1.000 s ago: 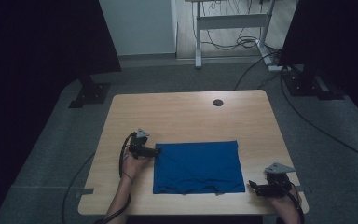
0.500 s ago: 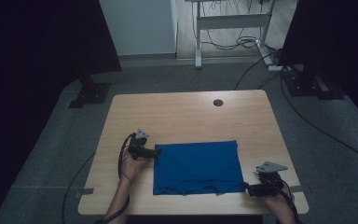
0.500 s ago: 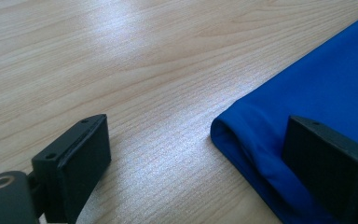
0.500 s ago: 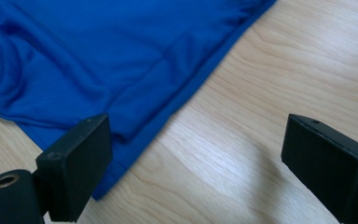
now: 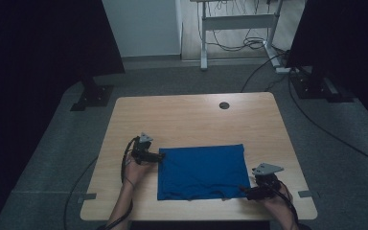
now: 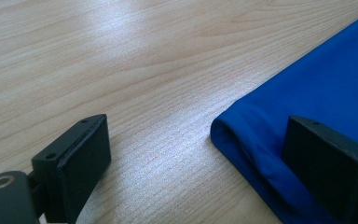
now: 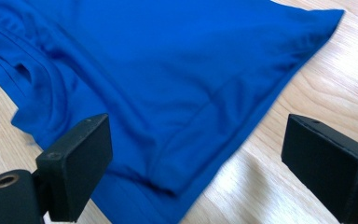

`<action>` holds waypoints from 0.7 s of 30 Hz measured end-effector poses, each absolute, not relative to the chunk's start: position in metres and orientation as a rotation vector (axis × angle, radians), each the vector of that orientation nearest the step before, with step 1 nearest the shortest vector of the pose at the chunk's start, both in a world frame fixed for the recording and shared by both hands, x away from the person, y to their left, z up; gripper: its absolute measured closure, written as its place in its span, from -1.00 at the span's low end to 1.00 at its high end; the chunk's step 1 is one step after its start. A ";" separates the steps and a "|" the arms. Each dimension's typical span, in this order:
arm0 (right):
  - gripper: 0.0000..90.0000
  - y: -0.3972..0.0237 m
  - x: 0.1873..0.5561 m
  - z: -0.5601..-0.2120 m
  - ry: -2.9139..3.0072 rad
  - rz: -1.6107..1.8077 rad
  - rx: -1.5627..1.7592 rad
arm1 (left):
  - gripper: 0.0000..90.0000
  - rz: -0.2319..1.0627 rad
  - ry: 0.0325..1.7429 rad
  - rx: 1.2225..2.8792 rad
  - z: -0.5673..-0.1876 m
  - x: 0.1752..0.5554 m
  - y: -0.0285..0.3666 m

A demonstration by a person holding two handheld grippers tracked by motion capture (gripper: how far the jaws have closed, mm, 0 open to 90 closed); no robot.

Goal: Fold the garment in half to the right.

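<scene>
Right gripper [image 5: 247, 191], jaws spread and empty, has slid in from the table's near right edge to the near right corner of the folded blue cloth [image 5: 202, 171], the corner now lying between its jaws. Left gripper [image 5: 159, 157], likewise spread, stays at the cloth's far left corner. Cloth lies flat on the near half of the wooden table [image 5: 196, 115]. Both corners appear set for pinching, presumably for another fold.

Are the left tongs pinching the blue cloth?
No, the left tongs stand wide open, with the blue cloth corner lying loose between the jaws.
</scene>
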State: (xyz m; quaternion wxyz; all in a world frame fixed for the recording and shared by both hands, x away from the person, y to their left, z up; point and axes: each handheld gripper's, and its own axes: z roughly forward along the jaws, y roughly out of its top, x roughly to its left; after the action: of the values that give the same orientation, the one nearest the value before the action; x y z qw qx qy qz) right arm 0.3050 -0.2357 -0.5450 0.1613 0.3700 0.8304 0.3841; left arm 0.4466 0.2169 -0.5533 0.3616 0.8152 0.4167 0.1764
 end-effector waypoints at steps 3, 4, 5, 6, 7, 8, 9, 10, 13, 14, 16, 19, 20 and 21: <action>-0.82 -0.230 0.307 -0.544 2.373 1.105 1.055 | -0.82 0.454 1.074 2.099 -0.553 0.447 0.217; -0.82 -0.228 0.308 -0.543 2.376 1.111 1.055 | -0.82 0.454 1.074 2.100 -0.553 0.447 0.217; -0.81 -0.225 0.309 -0.543 2.384 1.118 1.054 | -0.82 0.454 1.074 2.100 -0.553 0.447 0.217; -0.81 -0.223 0.309 -0.543 2.388 1.123 1.050 | -0.82 0.454 1.074 2.100 -0.553 0.447 0.217; -0.81 -0.220 0.310 -0.543 2.392 1.127 1.044 | -0.82 0.454 1.074 2.099 -0.553 0.447 0.217; -0.81 -0.218 0.310 -0.543 2.395 1.130 1.041 | -0.82 0.454 1.074 2.099 -0.553 0.447 0.217; -0.81 -0.216 0.310 -0.543 2.397 1.134 1.034 | -0.82 0.455 1.074 2.099 -0.553 0.447 0.217; -0.81 -0.214 0.310 -0.543 2.401 1.136 1.028 | -0.82 0.454 1.074 2.100 -0.553 0.447 0.217; -0.81 -0.206 0.311 -0.543 2.411 1.139 1.009 | -0.82 0.455 1.074 2.099 -0.553 0.447 0.217; -0.81 -0.203 0.312 -0.544 2.416 1.139 1.004 | -0.82 0.454 1.074 2.099 -0.553 0.447 0.217; -0.81 -0.199 0.313 -0.545 2.423 1.140 0.996 | -0.82 0.455 1.074 2.100 -0.553 0.447 0.217; -0.81 -0.192 0.313 -0.546 2.429 1.141 0.984 | -0.82 0.455 1.074 2.100 -0.553 0.447 0.217; -0.81 -0.190 0.314 -0.546 2.431 1.142 0.980 | -0.82 0.455 1.075 2.099 -0.553 0.447 0.217; -0.81 -0.188 0.314 -0.546 2.434 1.145 0.978 | -0.82 0.455 1.074 2.100 -0.553 0.446 0.217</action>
State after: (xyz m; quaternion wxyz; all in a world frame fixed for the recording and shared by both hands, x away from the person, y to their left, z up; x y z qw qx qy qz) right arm 0.3138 -0.1879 -0.5463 0.1394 0.3383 0.8421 0.3961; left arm 0.4465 0.2168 -0.5533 0.3614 0.8150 0.4171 0.1765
